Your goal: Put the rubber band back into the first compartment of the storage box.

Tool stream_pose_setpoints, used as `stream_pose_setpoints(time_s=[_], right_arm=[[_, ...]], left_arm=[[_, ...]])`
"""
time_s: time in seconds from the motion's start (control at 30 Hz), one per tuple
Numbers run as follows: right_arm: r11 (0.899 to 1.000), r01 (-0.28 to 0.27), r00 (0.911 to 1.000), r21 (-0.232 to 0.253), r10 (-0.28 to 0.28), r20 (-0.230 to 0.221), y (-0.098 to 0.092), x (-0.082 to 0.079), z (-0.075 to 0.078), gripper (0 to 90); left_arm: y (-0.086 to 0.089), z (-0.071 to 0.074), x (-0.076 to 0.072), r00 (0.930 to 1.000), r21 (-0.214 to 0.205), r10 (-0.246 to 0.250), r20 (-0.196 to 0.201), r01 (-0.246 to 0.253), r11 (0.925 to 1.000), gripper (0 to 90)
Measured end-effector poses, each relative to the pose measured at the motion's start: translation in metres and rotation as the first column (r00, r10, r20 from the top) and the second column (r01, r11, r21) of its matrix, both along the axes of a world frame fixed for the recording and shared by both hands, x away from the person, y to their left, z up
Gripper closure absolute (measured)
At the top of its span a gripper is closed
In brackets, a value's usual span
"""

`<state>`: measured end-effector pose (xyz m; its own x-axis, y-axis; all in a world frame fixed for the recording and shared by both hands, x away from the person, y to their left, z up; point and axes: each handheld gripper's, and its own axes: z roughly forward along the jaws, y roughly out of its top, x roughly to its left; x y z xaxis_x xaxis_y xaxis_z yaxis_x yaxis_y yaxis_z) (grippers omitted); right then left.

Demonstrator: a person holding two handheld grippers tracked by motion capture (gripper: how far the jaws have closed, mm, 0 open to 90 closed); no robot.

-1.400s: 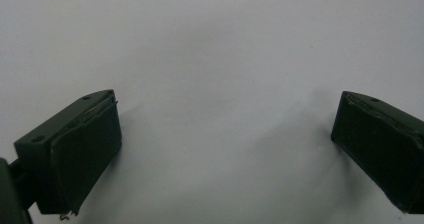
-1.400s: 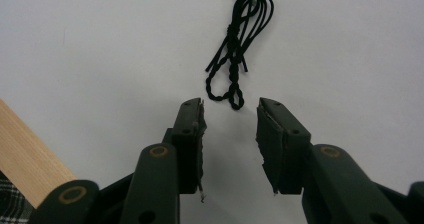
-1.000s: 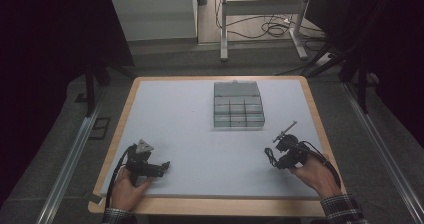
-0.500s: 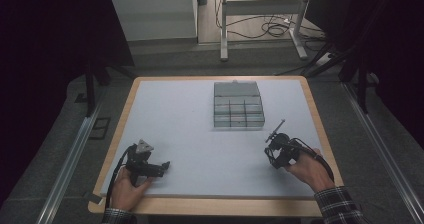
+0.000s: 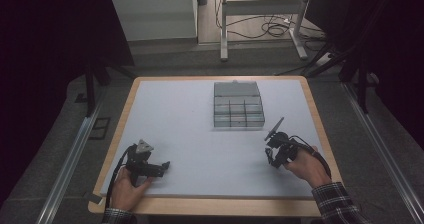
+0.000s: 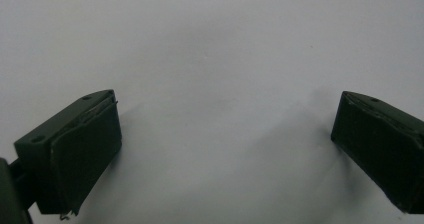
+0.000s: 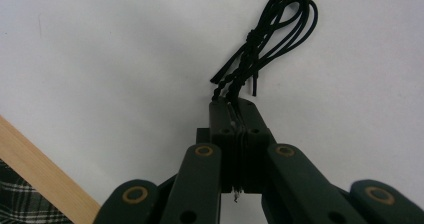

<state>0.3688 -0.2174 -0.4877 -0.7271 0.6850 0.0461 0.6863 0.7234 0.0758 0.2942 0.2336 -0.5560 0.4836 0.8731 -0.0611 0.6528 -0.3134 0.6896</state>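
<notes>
A bundle of thin black cords (image 7: 260, 39), knotted partway along, lies on the white mat. My right gripper (image 7: 235, 109) is shut on the bundle's loose ends; its jaws have just been closing with the cords between them. In the high view the right gripper (image 5: 272, 156) sits at the mat's right front, tilted down, and the cords are too small to make out. My left gripper (image 5: 162, 166) rests at the left front. In the left gripper view the left gripper (image 6: 225, 134) stands open, with bare mat between its pads.
A grey compartment box (image 5: 238, 104) stands at the back middle of the white mat (image 5: 190, 129). The table's wooden edge (image 7: 45, 179) and a plaid sleeve (image 7: 20, 204) lie close behind the right gripper. Dark floor, metal rails and desk legs surround the table.
The right hand has shifted a little to the left and tipped its gripper down toward the mat. The left hand has not moved.
</notes>
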Motion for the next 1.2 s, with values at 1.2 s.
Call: stream_pose_setpoints(time_s=[1.2], right_arm=[[0.997,0.006,0.9962,0.075,-0.013,0.086,0.004,0.002,0.052,87.0]], left_arm=[[0.000,0.000,0.000,1.0000,0.000,0.000,0.000,0.000,1.0000,0.0]])
